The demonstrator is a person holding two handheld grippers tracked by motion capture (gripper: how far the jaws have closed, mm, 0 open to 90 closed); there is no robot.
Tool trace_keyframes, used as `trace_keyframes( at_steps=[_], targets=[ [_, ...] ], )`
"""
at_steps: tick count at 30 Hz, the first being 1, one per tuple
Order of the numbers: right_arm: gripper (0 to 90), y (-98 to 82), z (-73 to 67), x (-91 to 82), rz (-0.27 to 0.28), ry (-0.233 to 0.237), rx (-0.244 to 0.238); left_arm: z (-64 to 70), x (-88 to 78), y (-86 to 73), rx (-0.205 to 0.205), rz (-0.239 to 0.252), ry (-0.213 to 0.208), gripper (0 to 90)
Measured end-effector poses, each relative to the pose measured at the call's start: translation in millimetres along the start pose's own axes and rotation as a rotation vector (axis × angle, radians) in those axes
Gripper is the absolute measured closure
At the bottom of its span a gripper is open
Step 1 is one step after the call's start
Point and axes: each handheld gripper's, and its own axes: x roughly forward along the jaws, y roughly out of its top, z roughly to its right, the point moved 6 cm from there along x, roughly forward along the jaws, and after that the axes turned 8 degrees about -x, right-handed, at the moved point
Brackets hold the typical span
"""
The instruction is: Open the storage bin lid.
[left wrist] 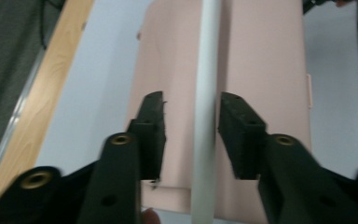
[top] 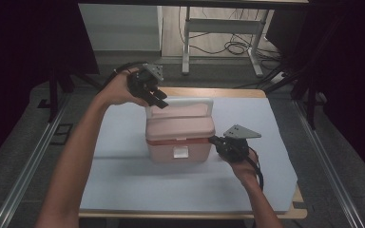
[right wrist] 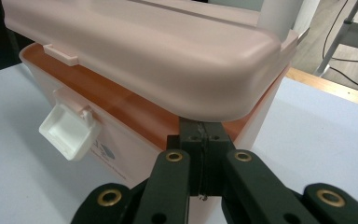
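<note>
- While the pink box [top: 180,137] sits mid-table [top: 123,185], the left gripper [left wrist: 191,135] straddles its white handle [left wrist: 207,93], jaws apart.
- Right gripper [right wrist: 203,140], clenched empty, props the lid [right wrist: 158,56].
- Stiff, light plastic probably; handle looks the surest hold.

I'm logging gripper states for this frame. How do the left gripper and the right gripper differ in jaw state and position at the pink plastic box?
The left gripper has its jaws open, one on each side of the box's white handle bar, above the pale pink lid; the right gripper has its jaws shut together. The left one is at the far top of the pink plastic box, whereas the right one is low at the box's right end, tips under the lid's lip. Both are black, two-jawed and hand-held.
</note>
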Motion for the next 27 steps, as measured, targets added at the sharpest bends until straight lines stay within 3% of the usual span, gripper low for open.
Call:
trace_keyframes(
  at_steps=[3, 14, 21, 27],
  targets=[
    [90.0, 0.2, -0.5, 0.0, 0.005, -0.002, 0.004, -0.7, -10.9, -3.2, -0.024, 0.020, 0.035, 51.3],
    [89.9, -0.6, -1.5, -0.7, 0.003, 0.003, 0.003, 7.3, -40.6, -30.8, -0.107, 0.079, 0.093, 44.1],
    [89.9, -0.3, -2.7, -2.1, 0.000, 0.003, -0.003, 18.3, -43.8, -58.6, -0.137, 0.093, 0.110, 45.1],
    [89.9, 0.4, -2.6, -3.7, -0.001, 0.002, -0.007, 26.5, -39.1, -78.7, -0.178, 0.135, 0.114, 45.5]
  ],
)
